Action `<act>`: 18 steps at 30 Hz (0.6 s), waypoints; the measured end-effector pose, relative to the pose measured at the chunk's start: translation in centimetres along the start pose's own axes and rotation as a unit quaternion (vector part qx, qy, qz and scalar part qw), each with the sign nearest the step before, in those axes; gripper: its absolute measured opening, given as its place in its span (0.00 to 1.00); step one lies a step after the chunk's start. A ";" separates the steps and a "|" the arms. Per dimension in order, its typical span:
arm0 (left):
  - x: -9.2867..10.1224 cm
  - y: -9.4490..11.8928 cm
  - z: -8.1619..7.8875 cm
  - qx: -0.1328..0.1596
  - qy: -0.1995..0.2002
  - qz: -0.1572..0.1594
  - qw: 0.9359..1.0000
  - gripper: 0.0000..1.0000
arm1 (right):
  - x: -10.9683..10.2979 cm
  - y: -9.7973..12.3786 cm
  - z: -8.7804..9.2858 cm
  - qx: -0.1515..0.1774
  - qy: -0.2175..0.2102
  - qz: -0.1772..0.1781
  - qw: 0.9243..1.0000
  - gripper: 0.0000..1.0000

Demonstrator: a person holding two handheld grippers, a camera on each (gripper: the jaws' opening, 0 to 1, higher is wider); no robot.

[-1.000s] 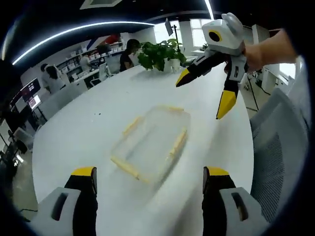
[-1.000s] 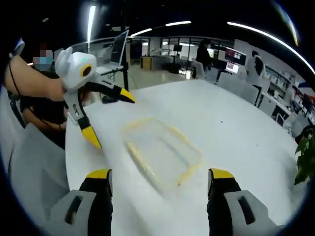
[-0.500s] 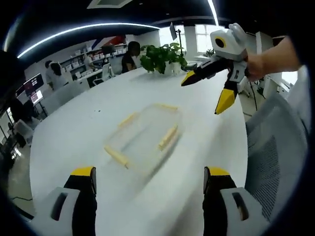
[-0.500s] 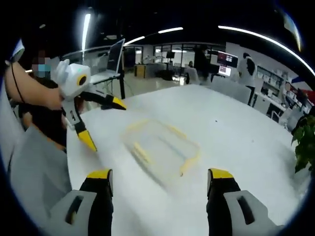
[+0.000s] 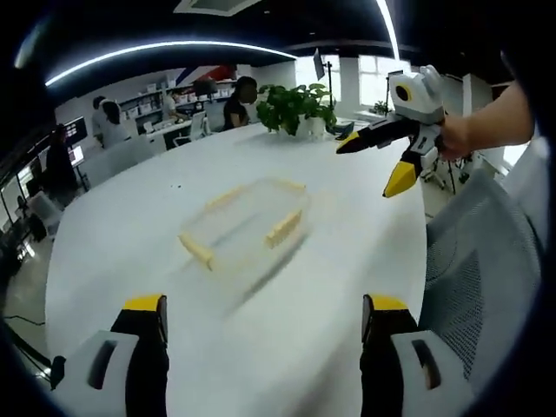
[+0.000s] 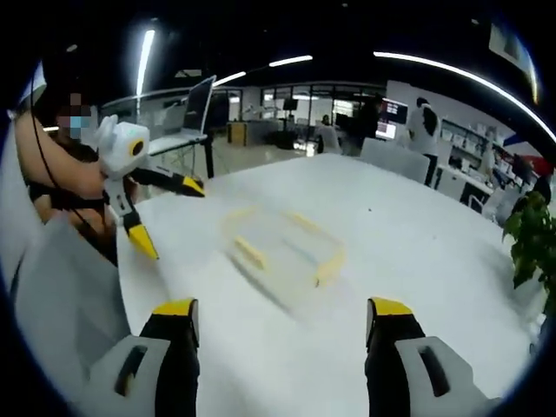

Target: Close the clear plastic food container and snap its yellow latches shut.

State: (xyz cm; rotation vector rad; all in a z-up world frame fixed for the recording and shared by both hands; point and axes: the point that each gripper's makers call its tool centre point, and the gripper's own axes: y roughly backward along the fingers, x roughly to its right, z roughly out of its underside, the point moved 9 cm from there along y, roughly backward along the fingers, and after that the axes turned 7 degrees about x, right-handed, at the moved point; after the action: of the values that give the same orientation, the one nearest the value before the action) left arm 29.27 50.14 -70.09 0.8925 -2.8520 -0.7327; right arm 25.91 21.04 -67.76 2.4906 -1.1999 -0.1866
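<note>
Clear plastic, blurred in both views, the food container (image 5: pixel 245 228) lies flat on the white table (image 5: pixel 130 261) with its yellow latches (image 5: pixel 283 228) showing along its edges. It sits well ahead of the left gripper (image 5: pixel 261 326), roughly between the lines of its two spread jaws, untouched. Seen from the right gripper (image 6: pixel 282 326), whose jaws also stand wide apart and hold nothing, the container (image 6: pixel 282 248) again rests well beyond the tips. Each gripper hangs above the table beside the container.

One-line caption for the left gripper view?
Open left gripper faces the clear container on the white table; open right gripper hovers beyond.
</note>
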 end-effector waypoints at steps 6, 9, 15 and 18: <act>0.8 0.5 0.5 0.002 0.006 -0.001 1.000 0.94 | -0.2 0.9 0.4 0.004 0.001 0.007 1.000 0.80; 0.9 0.8 0.8 0.002 0.013 -0.004 1.000 0.94 | -0.3 1.2 0.7 0.006 0.003 0.008 1.000 0.80; 1.2 1.5 1.1 0.006 0.022 -0.011 1.000 0.94 | -0.2 1.8 0.9 0.010 0.003 0.017 1.000 0.80; 1.4 1.7 1.4 0.002 0.022 -0.010 1.000 0.94 | -0.4 2.3 1.2 0.011 0.001 0.021 1.000 0.80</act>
State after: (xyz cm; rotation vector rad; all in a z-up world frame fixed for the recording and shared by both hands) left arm 26.95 51.15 -70.62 0.9281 -2.8106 -0.7003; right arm 23.66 19.75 -68.02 2.4811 -1.2591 -0.1606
